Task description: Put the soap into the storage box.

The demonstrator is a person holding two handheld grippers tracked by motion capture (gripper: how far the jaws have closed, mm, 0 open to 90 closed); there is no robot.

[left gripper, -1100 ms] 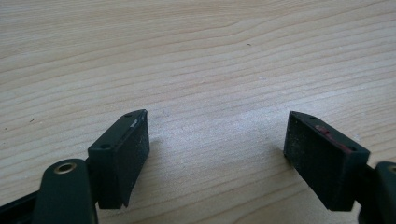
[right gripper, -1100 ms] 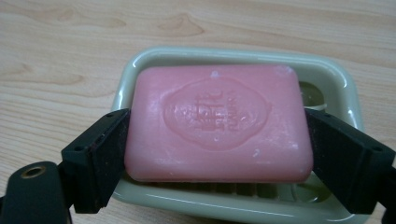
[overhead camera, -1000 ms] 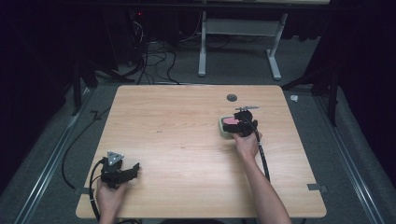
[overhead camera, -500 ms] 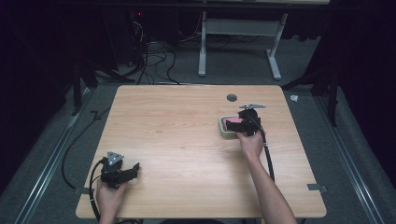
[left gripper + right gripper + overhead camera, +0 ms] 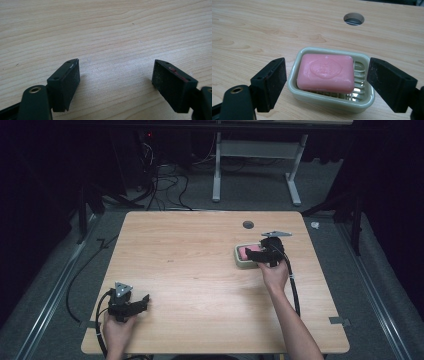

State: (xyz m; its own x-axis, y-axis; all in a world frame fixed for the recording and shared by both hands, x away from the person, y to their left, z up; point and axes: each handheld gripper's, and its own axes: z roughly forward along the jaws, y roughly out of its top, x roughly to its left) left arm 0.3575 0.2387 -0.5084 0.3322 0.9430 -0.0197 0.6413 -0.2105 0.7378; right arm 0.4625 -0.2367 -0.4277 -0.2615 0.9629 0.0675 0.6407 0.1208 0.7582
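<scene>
A pink bar of soap [image 5: 325,71] lies in a pale green soap dish [image 5: 329,100] on the right side of the wooden table [image 5: 200,270]. My right gripper [image 5: 328,72] is open. Its jaws stand one on each side of the dish and touch neither it nor the soap. From above, the soap dish [image 5: 240,257] with the soap [image 5: 242,252] shows just left of the right gripper [image 5: 252,254]. My left gripper [image 5: 142,301] rests low at the table's front left, open, with only bare wood between the jaws of the left gripper [image 5: 116,72].
A round cable hole [image 5: 248,224] lies in the table behind the dish, and this hole [image 5: 353,18] shows again in the right gripper view. Table legs and cables [image 5: 165,180] stand on the floor beyond the far edge.
The right hand and gripper have shifted slightly at the dish. The left gripper has stayed where it was.
</scene>
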